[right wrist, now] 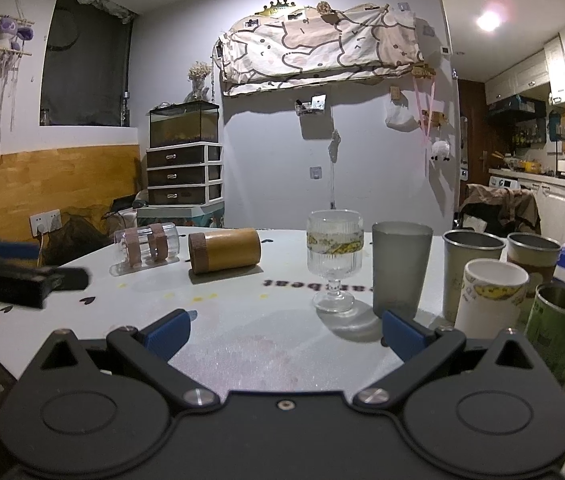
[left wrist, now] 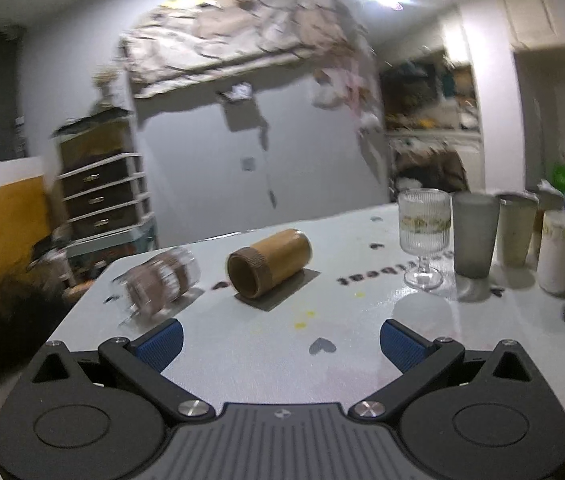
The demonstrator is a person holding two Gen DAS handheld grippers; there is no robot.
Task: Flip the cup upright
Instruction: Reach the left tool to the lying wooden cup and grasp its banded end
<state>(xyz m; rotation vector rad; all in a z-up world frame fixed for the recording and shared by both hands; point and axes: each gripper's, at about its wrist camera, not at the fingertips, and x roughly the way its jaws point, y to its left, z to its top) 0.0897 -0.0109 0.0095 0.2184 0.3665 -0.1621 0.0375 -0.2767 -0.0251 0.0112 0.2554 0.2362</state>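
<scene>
Two cups lying sideways, far left on table [right wrist: 266,344]: clear banded cup [right wrist: 147,245], bamboo cup [right wrist: 224,252] just right. Upright ones grouped right, likely done. Left gripper [left wrist: 280,344] spread wide, empty, facing the pair, probably lining up. Right gripper [right wrist: 286,330] likewise released, idle.

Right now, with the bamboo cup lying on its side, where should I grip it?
Grip the bamboo cup across its smooth middle, coming from above with the open left gripper. It lies with its ribbed mouth toward the camera, so both curved sides look free for the fingers.
</scene>
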